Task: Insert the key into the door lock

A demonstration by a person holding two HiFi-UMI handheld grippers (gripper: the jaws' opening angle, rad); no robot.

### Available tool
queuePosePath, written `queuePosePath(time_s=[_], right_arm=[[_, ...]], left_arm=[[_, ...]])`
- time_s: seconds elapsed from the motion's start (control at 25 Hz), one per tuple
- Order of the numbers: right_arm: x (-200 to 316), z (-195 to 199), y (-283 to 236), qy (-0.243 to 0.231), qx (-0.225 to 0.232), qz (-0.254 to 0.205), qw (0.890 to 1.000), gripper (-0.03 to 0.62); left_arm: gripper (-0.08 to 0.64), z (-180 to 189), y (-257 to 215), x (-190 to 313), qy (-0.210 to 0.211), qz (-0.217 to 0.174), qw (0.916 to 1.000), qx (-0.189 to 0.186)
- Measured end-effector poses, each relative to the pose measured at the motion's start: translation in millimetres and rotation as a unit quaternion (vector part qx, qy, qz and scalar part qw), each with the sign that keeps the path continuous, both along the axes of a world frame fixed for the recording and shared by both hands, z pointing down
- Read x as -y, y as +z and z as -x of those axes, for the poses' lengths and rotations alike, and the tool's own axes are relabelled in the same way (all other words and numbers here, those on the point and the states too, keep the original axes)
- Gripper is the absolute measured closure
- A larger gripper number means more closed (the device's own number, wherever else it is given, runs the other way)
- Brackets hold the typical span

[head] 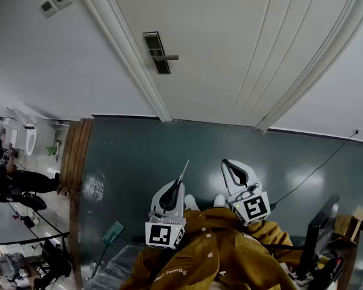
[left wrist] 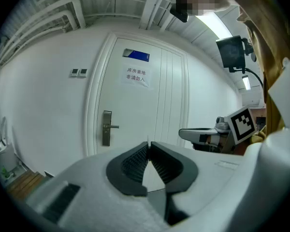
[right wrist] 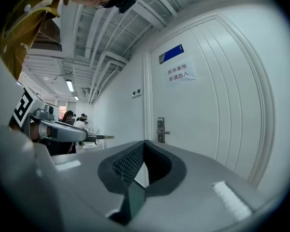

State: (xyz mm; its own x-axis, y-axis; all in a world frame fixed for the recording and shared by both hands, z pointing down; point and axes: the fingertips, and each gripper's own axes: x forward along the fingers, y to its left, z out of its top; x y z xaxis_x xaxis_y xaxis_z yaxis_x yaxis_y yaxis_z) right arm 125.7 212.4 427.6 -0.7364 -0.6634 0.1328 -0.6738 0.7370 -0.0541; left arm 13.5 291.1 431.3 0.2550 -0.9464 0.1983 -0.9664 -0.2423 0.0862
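We note the left gripper (head: pixel 179 187) clamped on the key (head: pixel 184 169), with only the blade showing. The right gripper (head: pixel 226 163) has its jaws pressed together with nothing between them. The lock (head: pixel 157 52) is far off on the door (head: pixel 242 47), keyhole indistinct. The notice (left wrist: pixel 137 76) reads "库房重地 非请勿入".

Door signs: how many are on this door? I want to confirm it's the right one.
2. A blue plate high on the door, and a white paper notice just below it. The head view cuts off that part, so it shows neither.
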Motion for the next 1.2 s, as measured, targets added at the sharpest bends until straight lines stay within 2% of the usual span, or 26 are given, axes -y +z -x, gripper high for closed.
queuePosePath(time_s=[0.32, 0.6, 0.8, 1.0, 1.2], right_arm=[[-6, 0, 3, 0.000, -0.003, -0.001, 1.000, 0.588], [-13, 8, -2, -0.021, 0.031, -0.011, 0.999, 0.586], [-16, 17, 1, -0.018, 0.026, -0.003, 0.999, 0.586], [-18, 38, 4, 0.007, 0.040, 0.011, 0.999, 0.586], [-14, 41, 8, 0.027, 0.036, 0.008, 0.999, 0.586]], left_arm=[[0.535, 0, 5, -5, 0.001, 0.009, 0.9999, -0.004], [0.537, 3, 7, -8, -0.001, 0.016, 0.9998, -0.014], [0.537, 16, 8, -14, -0.003, 0.016, 0.9997, -0.018], [0.537, 44, 12, -21, -0.006, 0.022, 0.9992, -0.033], [0.537, 44, 12, -4, 0.026, 0.016, 0.9990, -0.032]])
